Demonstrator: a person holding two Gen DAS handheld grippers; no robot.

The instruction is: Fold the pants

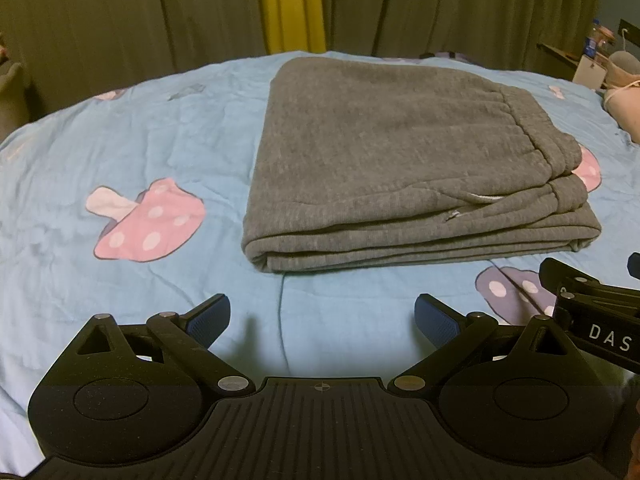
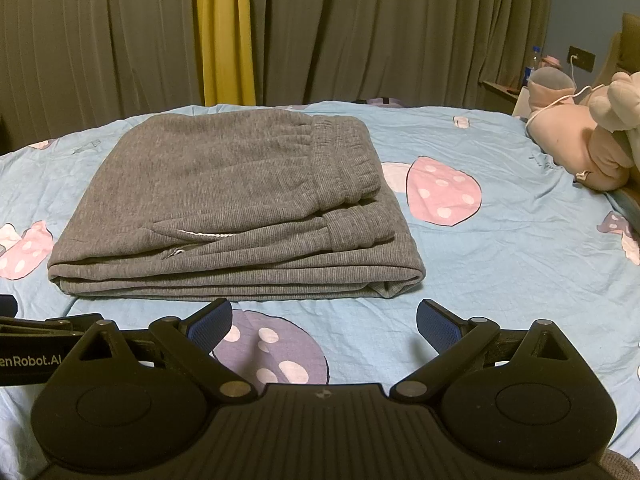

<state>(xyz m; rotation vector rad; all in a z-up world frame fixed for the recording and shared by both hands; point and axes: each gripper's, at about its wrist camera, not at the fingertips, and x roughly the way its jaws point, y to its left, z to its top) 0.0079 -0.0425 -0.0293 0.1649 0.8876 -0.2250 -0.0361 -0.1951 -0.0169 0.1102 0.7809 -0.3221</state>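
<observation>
The blue mushroom-print bedsheet fills both views, with grey-green curtains across the top. Mid-frame lie the grey pants, already a stacked rectangle, so folding looks done; at most a final tidy remains. A pink plush toy sits upper right, well clear. Left gripper and right gripper hover low, jaws wide, empty

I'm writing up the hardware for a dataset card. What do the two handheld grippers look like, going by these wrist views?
Both look identical: the left gripper and right gripper are matte black, with a ribbed central body, round pivot housings either side, silver rivets on the linkage arms, and textured blue pads on the fingers. White lettering shows on each gripper's side, partly cut off. No cables or sleeves are visible.
</observation>
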